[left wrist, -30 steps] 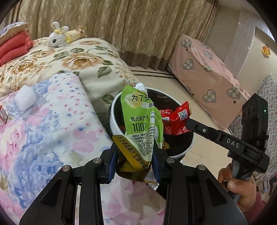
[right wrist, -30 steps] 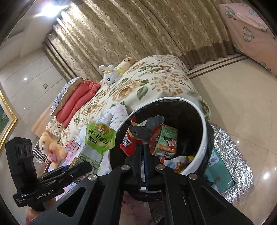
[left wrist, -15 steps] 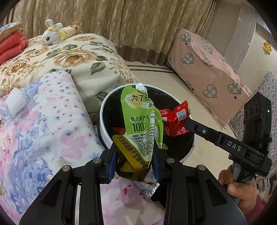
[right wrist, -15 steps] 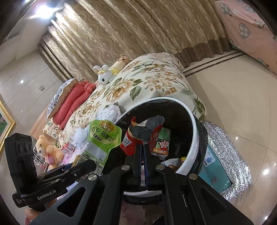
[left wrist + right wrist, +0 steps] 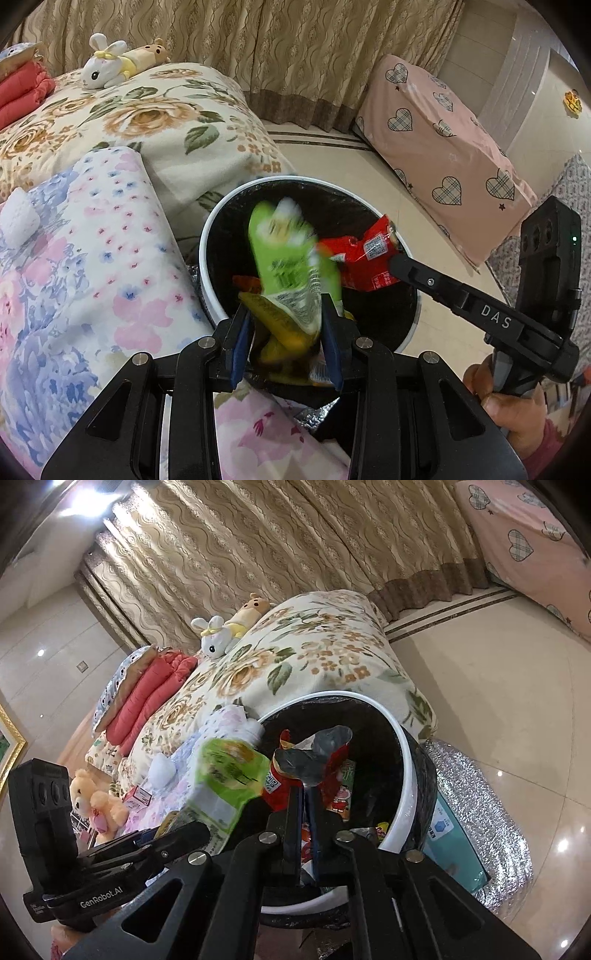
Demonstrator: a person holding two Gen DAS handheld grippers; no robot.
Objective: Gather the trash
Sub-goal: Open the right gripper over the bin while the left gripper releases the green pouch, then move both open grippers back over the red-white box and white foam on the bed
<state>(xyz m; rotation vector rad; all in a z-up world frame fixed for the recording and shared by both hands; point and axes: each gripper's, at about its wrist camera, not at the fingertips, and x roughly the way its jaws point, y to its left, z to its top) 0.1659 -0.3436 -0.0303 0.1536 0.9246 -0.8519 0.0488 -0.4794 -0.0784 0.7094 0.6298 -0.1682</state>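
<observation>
A white-rimmed bin (image 5: 207, 254) with a black liner stands beside the bed; it also shows in the right wrist view (image 5: 406, 775). My left gripper (image 5: 286, 332) is over the bin's near rim with its jaws spread. The green drink pouch (image 5: 288, 266) sits blurred between them, tipping into the bin; it shows too in the right wrist view (image 5: 225, 779). My right gripper (image 5: 304, 801) is shut on a red snack wrapper (image 5: 314, 760) and holds it over the bin mouth. The wrapper shows in the left wrist view (image 5: 365, 258).
A floral bed (image 5: 147, 110) with a pink quilt (image 5: 74, 277) lies left of the bin. A crumpled white tissue (image 5: 18, 221) lies on the quilt. Plush toys (image 5: 110, 70) sit at the far end. A silver foil mat (image 5: 480, 812) lies under the bin.
My left gripper moved over the bin and its jaws opened wider; the green pouch now blurs and tips down into the bin. The right gripper keeps the red wrapper over the bin.
</observation>
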